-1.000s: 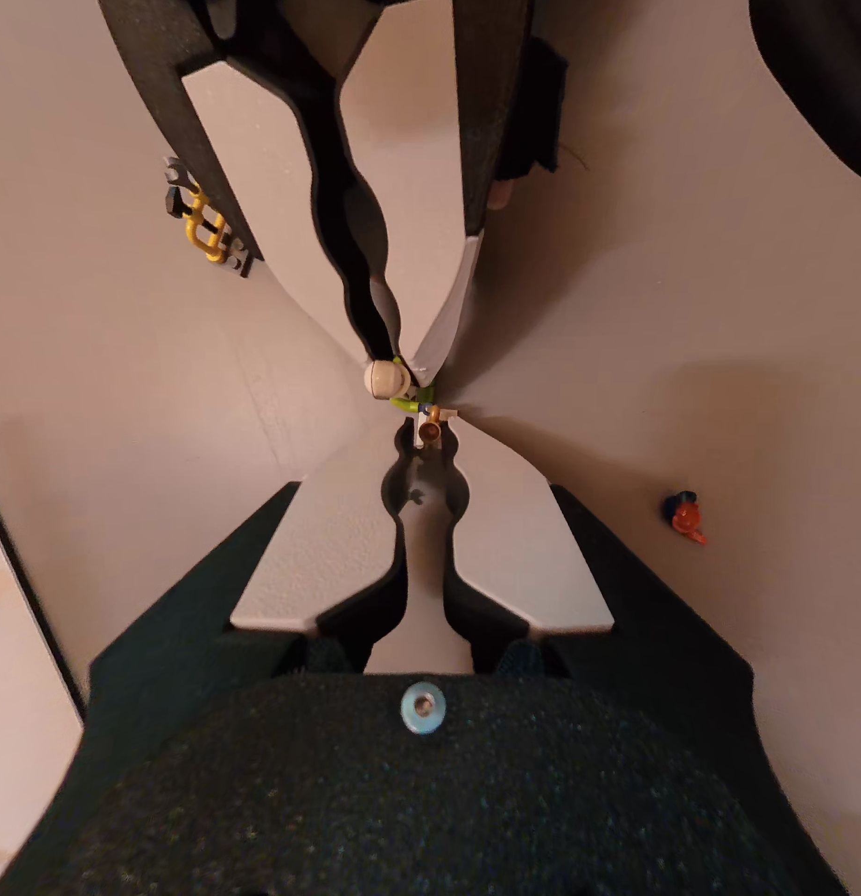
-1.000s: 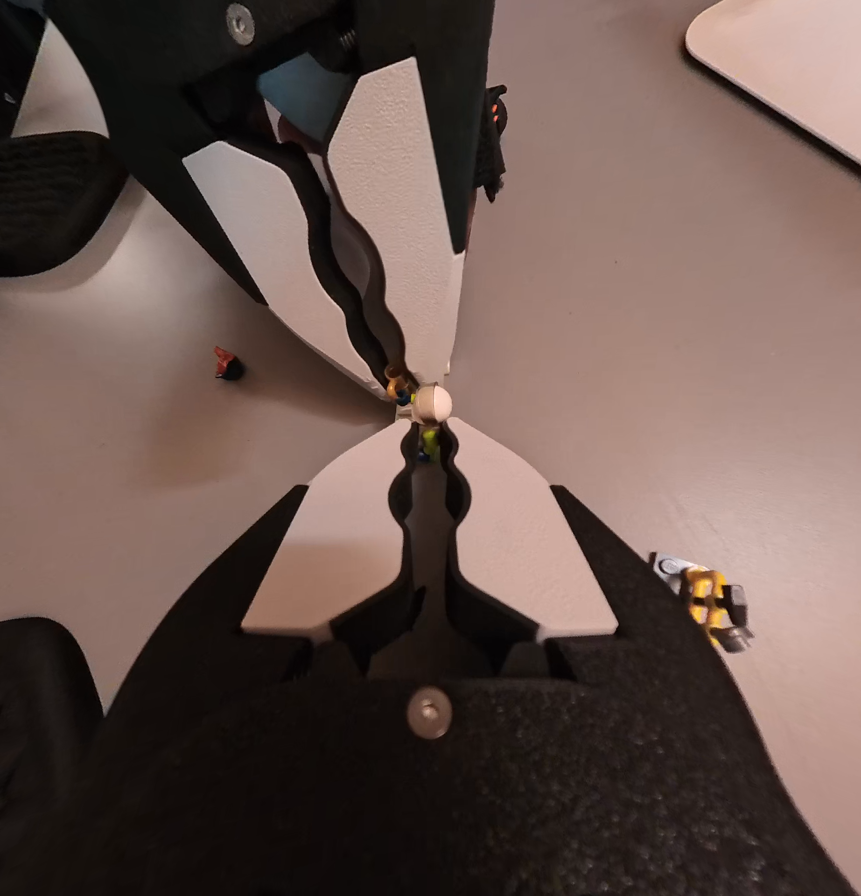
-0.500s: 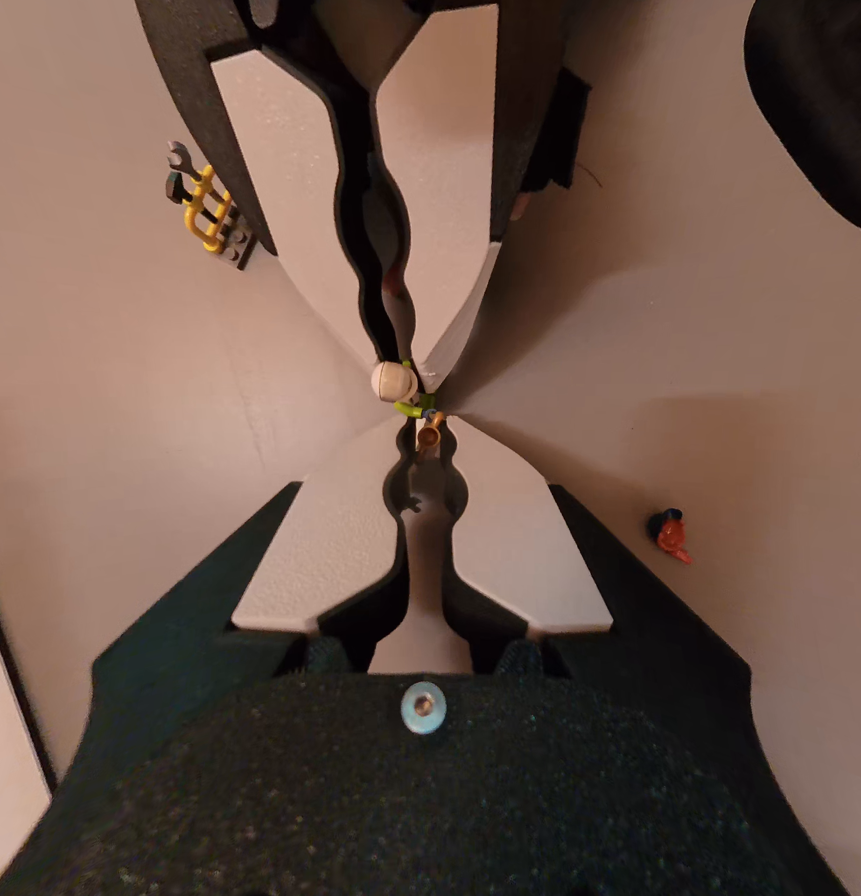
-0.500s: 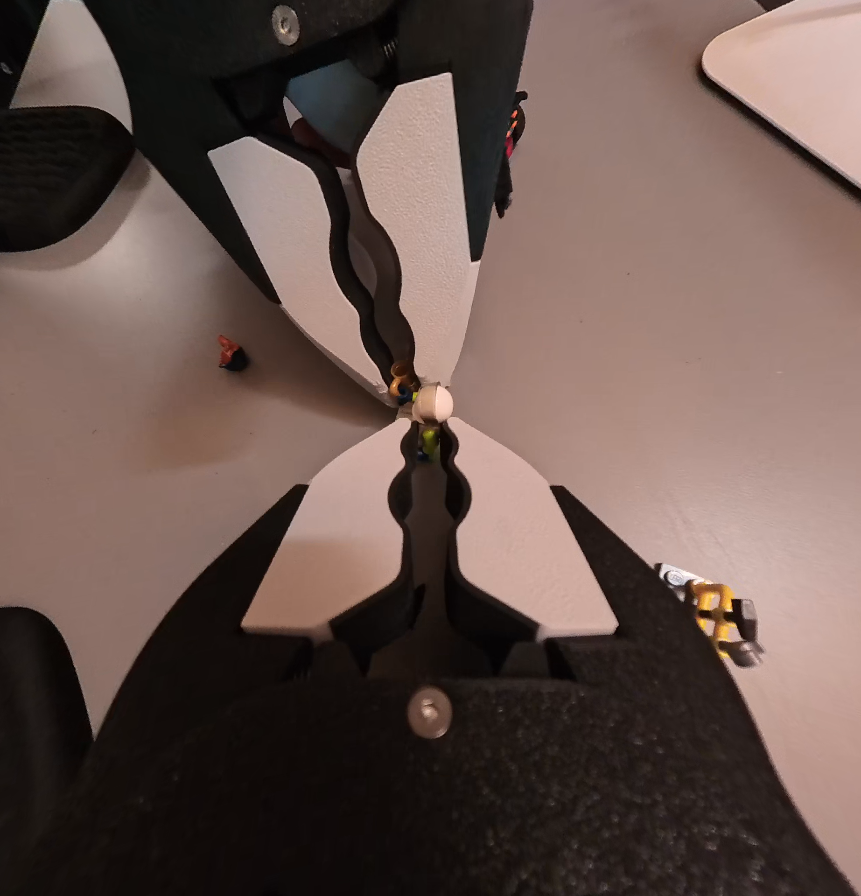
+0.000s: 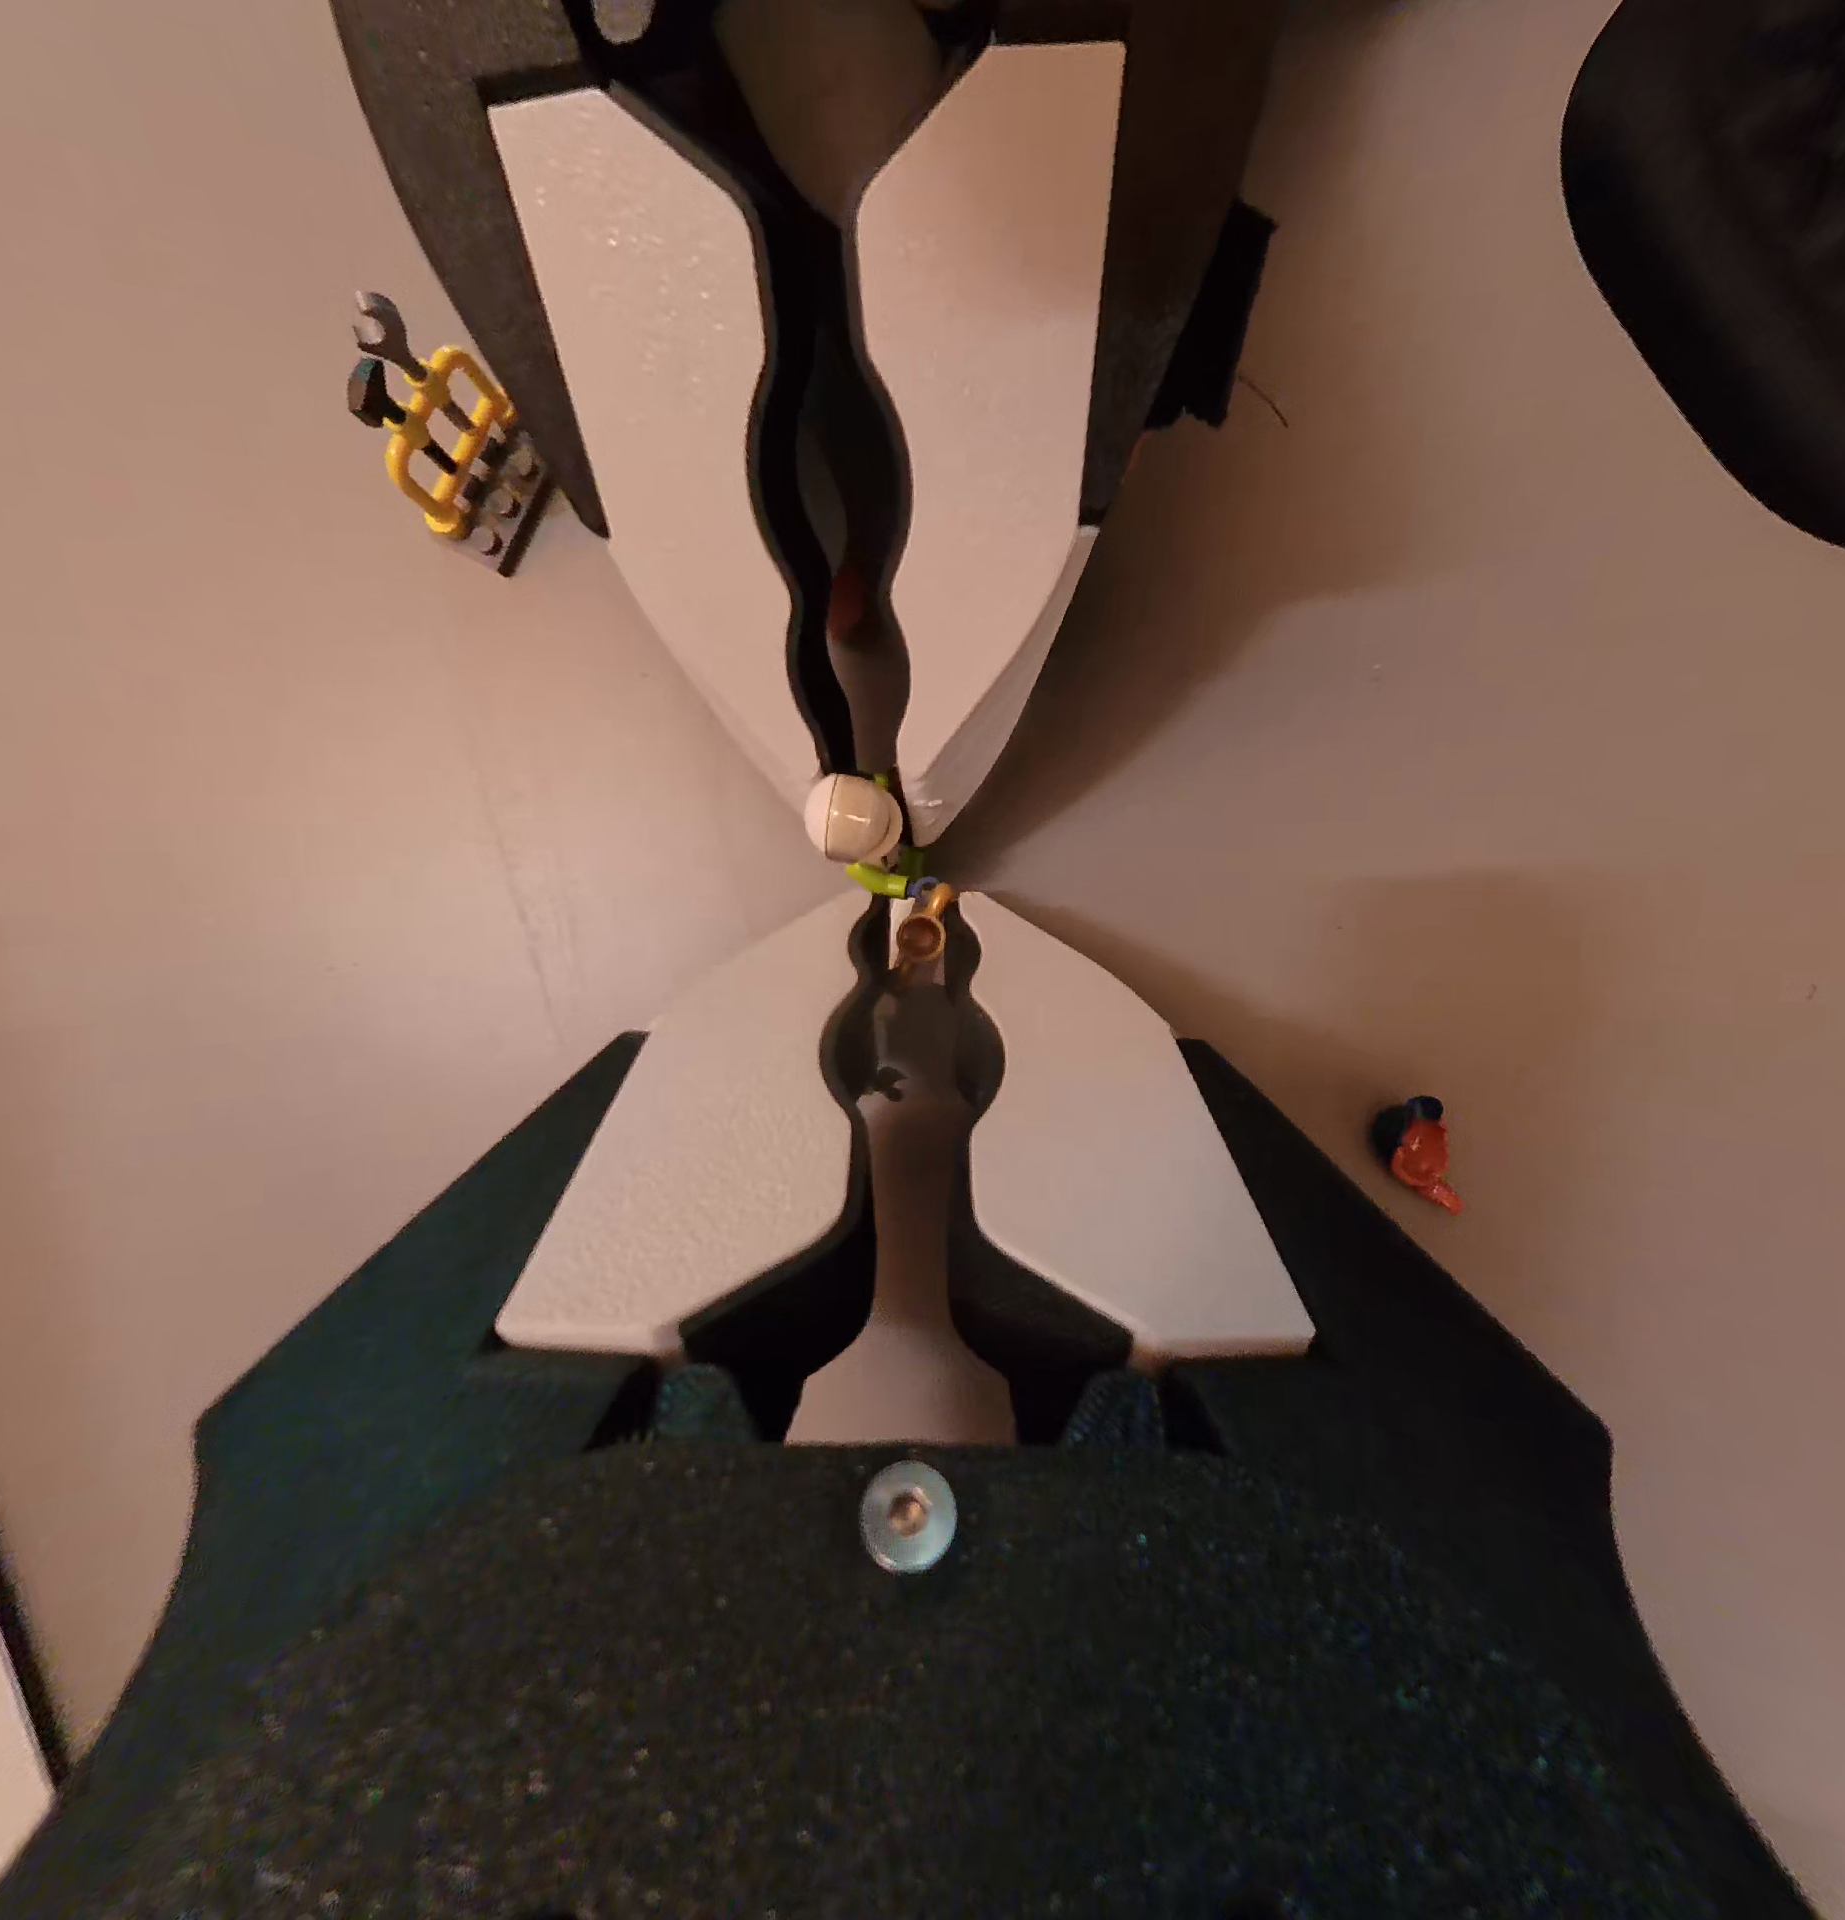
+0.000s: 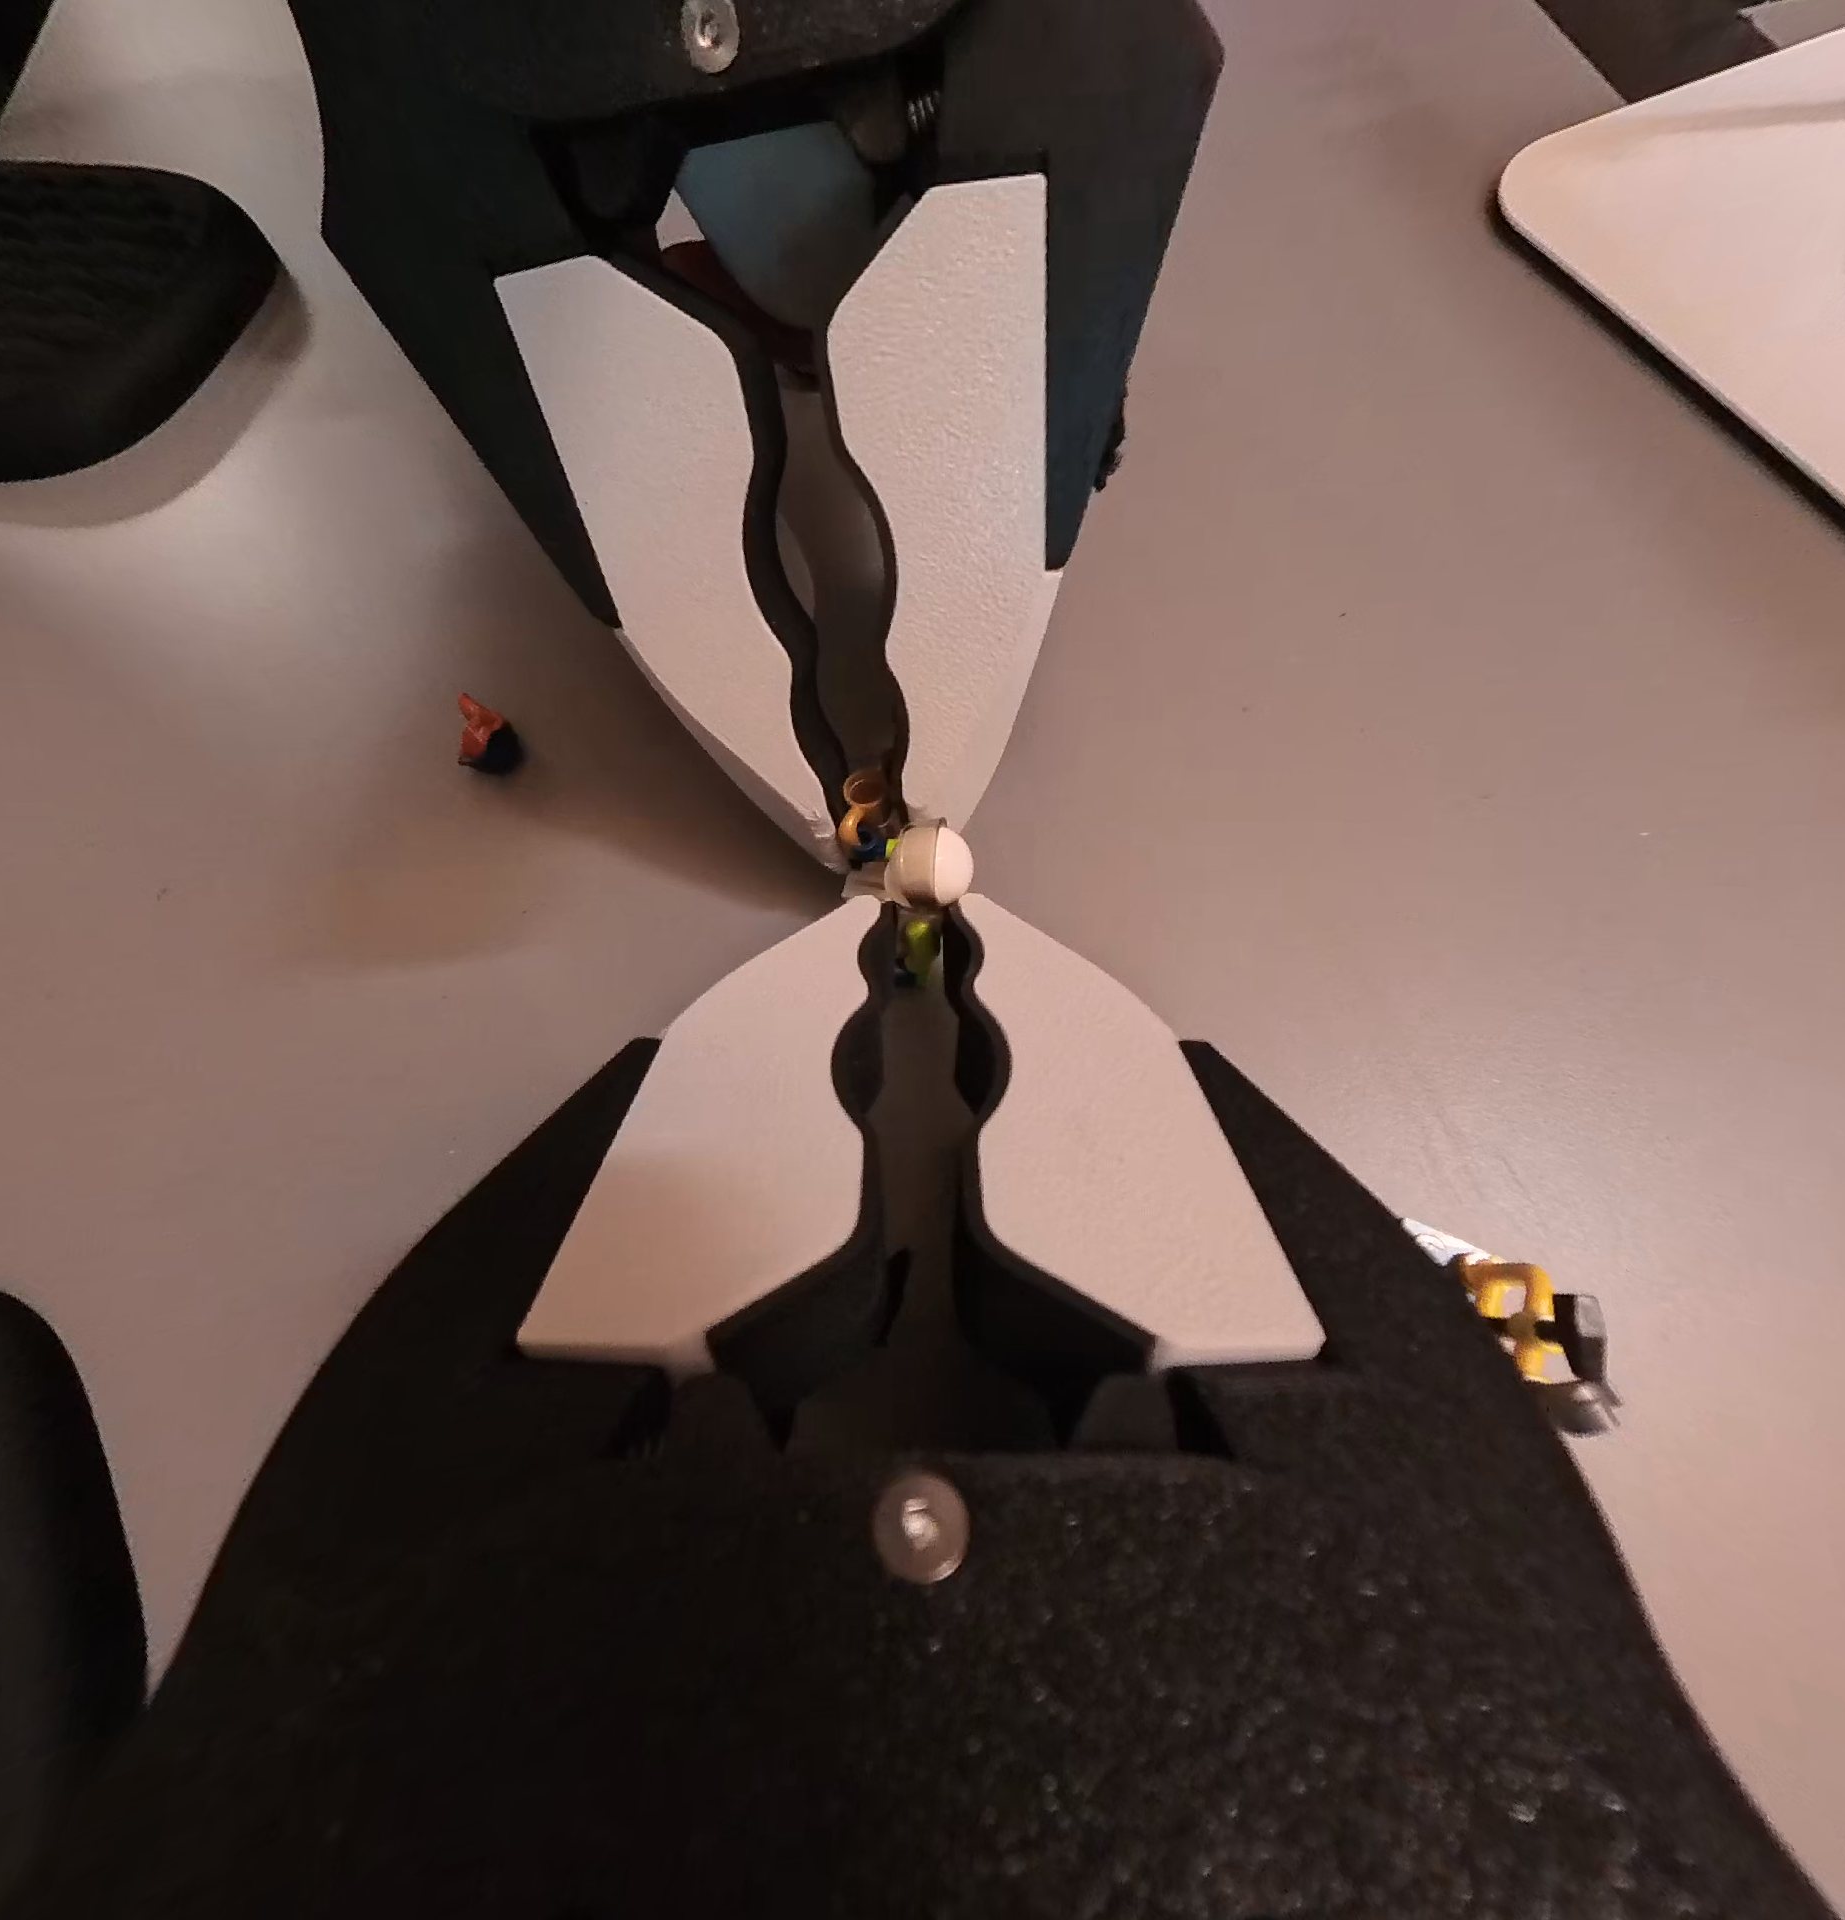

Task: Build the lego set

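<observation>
We find the left tongs pinched narrow on a gold cup piece, and the right tongs pinched narrow on the minifigure with its white helmet. Tip to tip, both pairs have held that grip over the last second with only slight drift; we judge the cup is being seated in the figure's hand, not yet confirmed. In the left view, a yellow tool rack lies at 10 o'clock and an orange-and-black piece at 4 o'clock on the tabletop.
</observation>
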A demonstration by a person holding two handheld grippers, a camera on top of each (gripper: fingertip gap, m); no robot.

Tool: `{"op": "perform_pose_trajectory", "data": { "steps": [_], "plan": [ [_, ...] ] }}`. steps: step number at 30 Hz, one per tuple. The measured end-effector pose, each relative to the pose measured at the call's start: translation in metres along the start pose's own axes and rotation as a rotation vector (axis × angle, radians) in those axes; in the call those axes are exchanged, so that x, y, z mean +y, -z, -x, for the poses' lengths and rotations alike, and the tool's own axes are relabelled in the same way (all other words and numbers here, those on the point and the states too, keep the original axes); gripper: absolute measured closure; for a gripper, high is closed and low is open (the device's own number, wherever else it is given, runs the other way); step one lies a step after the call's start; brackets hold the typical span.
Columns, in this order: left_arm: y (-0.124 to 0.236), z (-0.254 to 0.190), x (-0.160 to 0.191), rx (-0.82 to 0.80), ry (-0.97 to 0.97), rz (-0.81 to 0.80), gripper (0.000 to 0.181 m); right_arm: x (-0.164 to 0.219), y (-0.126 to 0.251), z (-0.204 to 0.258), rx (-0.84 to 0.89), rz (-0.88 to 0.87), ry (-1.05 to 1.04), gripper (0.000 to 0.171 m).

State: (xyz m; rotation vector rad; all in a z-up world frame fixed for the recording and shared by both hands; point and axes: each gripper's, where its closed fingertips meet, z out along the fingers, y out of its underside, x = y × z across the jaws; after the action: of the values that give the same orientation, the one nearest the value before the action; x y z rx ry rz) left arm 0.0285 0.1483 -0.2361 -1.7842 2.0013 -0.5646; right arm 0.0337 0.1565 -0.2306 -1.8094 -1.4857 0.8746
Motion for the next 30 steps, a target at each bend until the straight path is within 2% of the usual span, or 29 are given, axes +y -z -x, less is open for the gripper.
{"op": "perform_pose_trajectory", "data": {
  "steps": [13, 24, 30],
  "plan": [
    [-0.0003, -0.0032, -0.0002, 0.009, 0.030, -0.007, 0.173, 0.0005, -0.0001, 0.0040, -0.002, -0.008, 0.065, 0.163],
    [0.0001, -0.0030, 0.0003, -0.015, -0.017, 0.010, 0.172, 0.0001, -0.0006, 0.0039, -0.005, -0.009, 0.046, 0.163],
    [0.0075, -0.0035, 0.0010, -0.029, -0.019, 0.015, 0.157, 0.0002, -0.0004, 0.0050, -0.014, -0.009, 0.048, 0.163]
  ]
}}
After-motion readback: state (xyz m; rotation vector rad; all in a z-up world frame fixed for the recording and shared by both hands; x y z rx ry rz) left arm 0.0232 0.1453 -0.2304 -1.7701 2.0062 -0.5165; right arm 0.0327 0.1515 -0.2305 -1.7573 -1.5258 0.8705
